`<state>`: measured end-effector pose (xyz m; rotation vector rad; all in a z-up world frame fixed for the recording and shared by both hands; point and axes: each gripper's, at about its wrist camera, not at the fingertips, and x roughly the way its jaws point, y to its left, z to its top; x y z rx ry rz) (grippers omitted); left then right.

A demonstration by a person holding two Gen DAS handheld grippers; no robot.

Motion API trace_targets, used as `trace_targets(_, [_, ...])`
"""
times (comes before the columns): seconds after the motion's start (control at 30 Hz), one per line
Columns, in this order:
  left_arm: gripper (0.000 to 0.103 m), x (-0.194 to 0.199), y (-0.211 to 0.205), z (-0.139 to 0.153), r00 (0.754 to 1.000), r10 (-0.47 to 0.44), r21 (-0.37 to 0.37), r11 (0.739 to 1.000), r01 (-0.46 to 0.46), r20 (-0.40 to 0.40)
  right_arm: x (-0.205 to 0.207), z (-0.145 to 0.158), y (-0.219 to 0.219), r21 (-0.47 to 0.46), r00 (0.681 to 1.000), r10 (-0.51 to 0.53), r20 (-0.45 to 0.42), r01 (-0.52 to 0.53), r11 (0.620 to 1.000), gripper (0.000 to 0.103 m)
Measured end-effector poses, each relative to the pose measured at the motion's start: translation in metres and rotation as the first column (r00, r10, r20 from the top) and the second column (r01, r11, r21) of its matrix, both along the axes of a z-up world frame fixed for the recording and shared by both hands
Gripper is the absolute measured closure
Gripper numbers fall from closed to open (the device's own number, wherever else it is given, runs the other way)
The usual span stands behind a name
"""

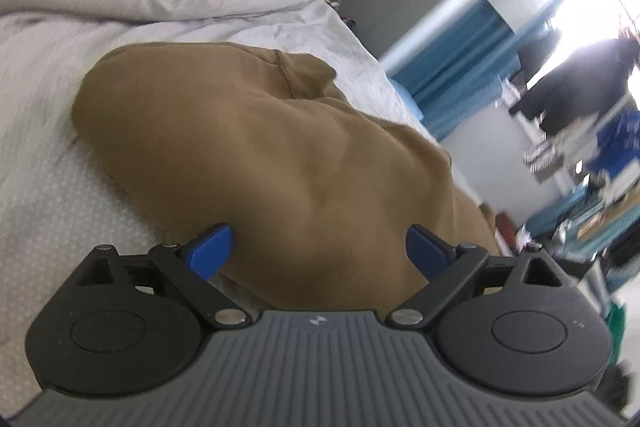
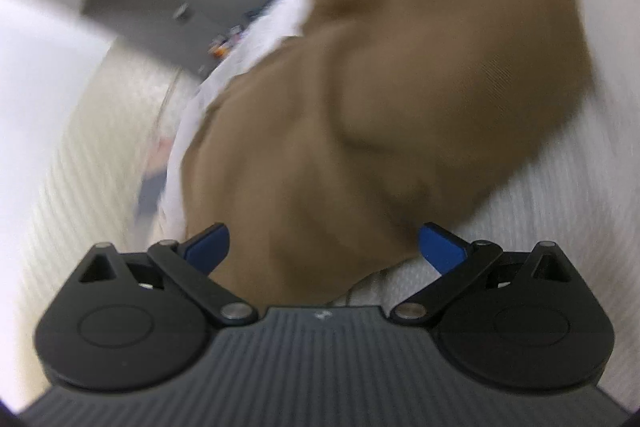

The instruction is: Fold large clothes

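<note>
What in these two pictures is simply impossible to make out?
- Brown garment: its type is unclear; the left gripper body hides its near edge in the left wrist view.
- Right wrist view: motion blur smears the garment's folds and seams.
- Clutter beyond the bed: too blurred and overexposed to identify.
- Right gripper: whether its open fingers touch cloth is unclear.

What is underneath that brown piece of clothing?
The brown garment lies on a pale patterned bedsheet, which shows around its edges. Whatever sits directly beneath the cloth is covered, so nothing else can be told.
</note>
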<state>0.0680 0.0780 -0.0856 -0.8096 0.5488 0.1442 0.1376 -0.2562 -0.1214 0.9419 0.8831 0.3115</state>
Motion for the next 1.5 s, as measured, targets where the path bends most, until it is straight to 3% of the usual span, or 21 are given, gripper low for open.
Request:
trace_targets(0.07, [0.007,-0.003,0.006,-0.002,1.000,0.024,-0.042,0.999,-0.024,-0.007,0.006,-0.021,-0.009,0.114,0.994,-0.063,-0.087,0.072,0.991,0.000])
trace_targets(0.13, [0.007,-0.007,0.012,-0.004,0.997,0.070,-0.063,0.995,-0.072,-0.034,0.012,-0.035,-0.014,0.158,0.985,-0.118,-0.130,0.138,0.978,0.000])
trace_targets(0.2, [0.007,-0.010,0.019,-0.007,0.993,0.099,-0.097,0.990,-0.104,-0.059,0.019,-0.040,-0.013,0.171,0.982,-0.142,-0.122,0.162,0.972,0.000])
trace_targets(0.3, [0.007,-0.010,0.029,-0.024,0.992,0.092,-0.223,0.969,-0.109,-0.084,0.025,-0.039,-0.008,0.169,0.980,-0.167,-0.109,0.183,0.968,0.000])
trace_targets(0.37, [0.007,-0.006,0.033,-0.035,0.988,0.099,-0.262,0.957,-0.127,-0.119,0.026,-0.038,-0.006,0.182,0.979,-0.174,-0.109,0.191,0.965,0.000])
trace_targets(0.47, [0.007,0.002,0.045,-0.052,0.987,0.116,-0.375,0.915,-0.150,-0.112,0.024,-0.034,-0.005,0.216,0.980,-0.175,-0.089,0.191,0.958,0.000])
trace_targets(0.6, [0.007,0.004,0.061,-0.066,0.977,0.201,-0.470,0.857,-0.211,-0.072,0.019,-0.024,-0.007,0.265,0.984,-0.175,-0.021,0.174,0.948,0.000])
trace_targets(0.73, [0.009,0.012,0.074,-0.075,0.960,0.278,-0.515,0.818,-0.258,-0.039,0.017,-0.019,-0.004,0.279,0.985,-0.168,0.030,0.153,0.948,0.000])
trace_targets(0.9, [0.027,0.034,0.078,-0.073,0.962,0.262,-0.436,0.859,-0.269,-0.078,0.016,-0.029,-0.001,0.256,0.985,-0.175,-0.011,0.172,0.951,0.000])
trace_targets(1.0, [0.042,0.039,0.069,-0.052,0.966,0.247,-0.309,0.916,-0.258,-0.074,0.016,-0.032,0.004,0.217,0.985,-0.170,-0.016,0.169,0.962,0.000])
trace_targets(1.07, [0.046,0.037,0.063,-0.042,0.971,0.230,-0.218,0.947,-0.238,-0.061,0.015,-0.032,0.007,0.184,0.987,-0.163,-0.013,0.162,0.969,0.000])
trace_targets(1.3, [0.050,0.037,0.064,-0.036,0.976,0.218,-0.226,0.950,-0.216,-0.014,0.034,-0.037,0.005,0.198,0.989,-0.130,-0.071,0.142,0.970,0.000])
trace_targets(1.5, [0.049,0.034,0.065,-0.034,0.977,0.211,-0.235,0.950,-0.205,0.001,0.034,-0.041,-0.016,0.277,0.957,-0.259,-0.133,0.287,0.917,0.000])
